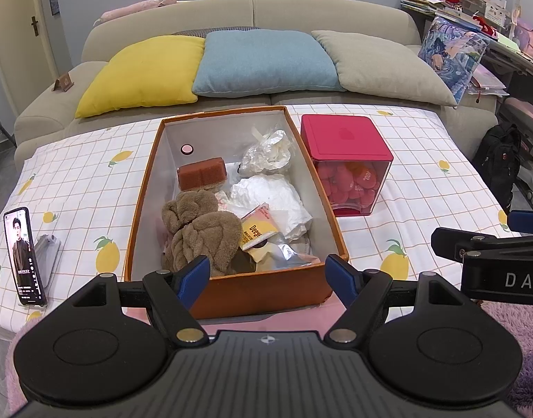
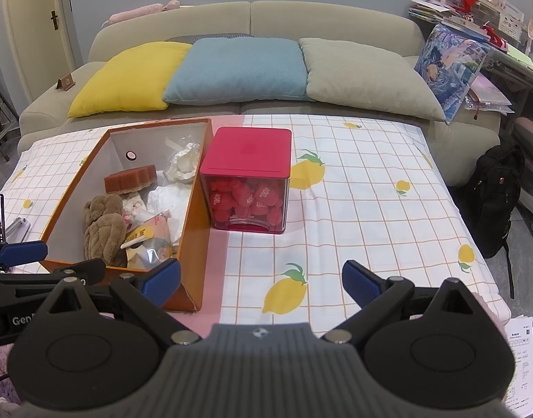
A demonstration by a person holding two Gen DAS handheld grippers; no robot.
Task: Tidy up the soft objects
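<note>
An orange cardboard box (image 1: 146, 188) (image 2: 196, 205) stands open on the lemon-print tablecloth. Inside lie a brown plush toy (image 1: 200, 233) (image 2: 102, 226), a brown sponge (image 1: 202, 174) (image 2: 130, 177), white crumpled paper (image 1: 266, 195), a clear bag (image 1: 266, 153) and a yellow packet (image 1: 257, 230). My left gripper (image 1: 268, 275) hovers open over the box's near wall, nothing between its blue pads. My right gripper (image 2: 261, 280) hangs open over bare cloth to the right of the box, holding nothing. Its fingers (image 1: 475, 247) show at the right edge of the left wrist view.
A red-lidded clear cube (image 1: 346, 163) (image 2: 247, 181) of red pieces stands right of the box. A phone (image 1: 24, 256) leans on a stand at the left. Behind the table runs a beige sofa (image 1: 252, 14) with yellow, blue and grey cushions. A black backpack (image 2: 496, 195) sits on the floor at right.
</note>
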